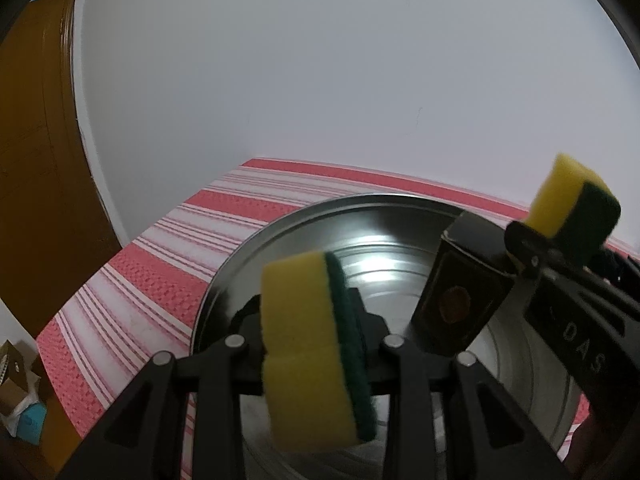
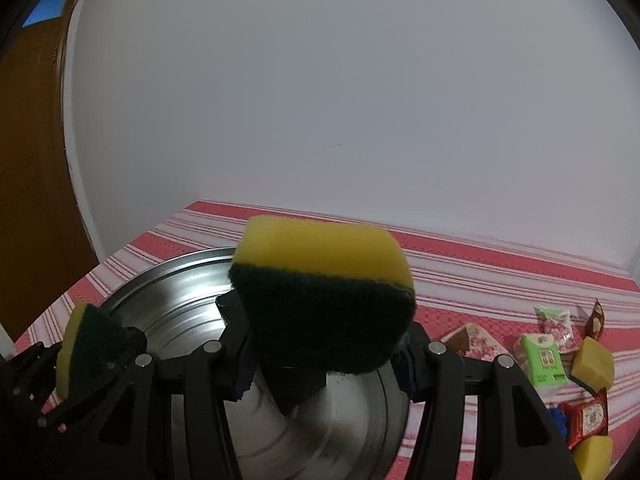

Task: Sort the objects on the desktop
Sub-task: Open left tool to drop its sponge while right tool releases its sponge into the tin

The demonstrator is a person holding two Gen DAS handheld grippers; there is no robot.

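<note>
Each gripper (image 1: 316, 344) (image 2: 324, 304) holds a yellow-green sponge (image 1: 310, 344) (image 2: 324, 280) (jaws clamped on it) above a steel basin (image 1: 400, 232).

A red-and-white striped tablecloth (image 1: 160, 264) covers the table and runs back to a plain white wall (image 1: 320, 80). A brown wooden door (image 1: 36, 140) stands at the left edge of both views, with a blue patch (image 2: 48, 6) showing above it. Low down beside the table, in the left wrist view, sits an open cardboard box (image 1: 16, 384) with a pale blue item (image 1: 32, 420) by it.
</note>
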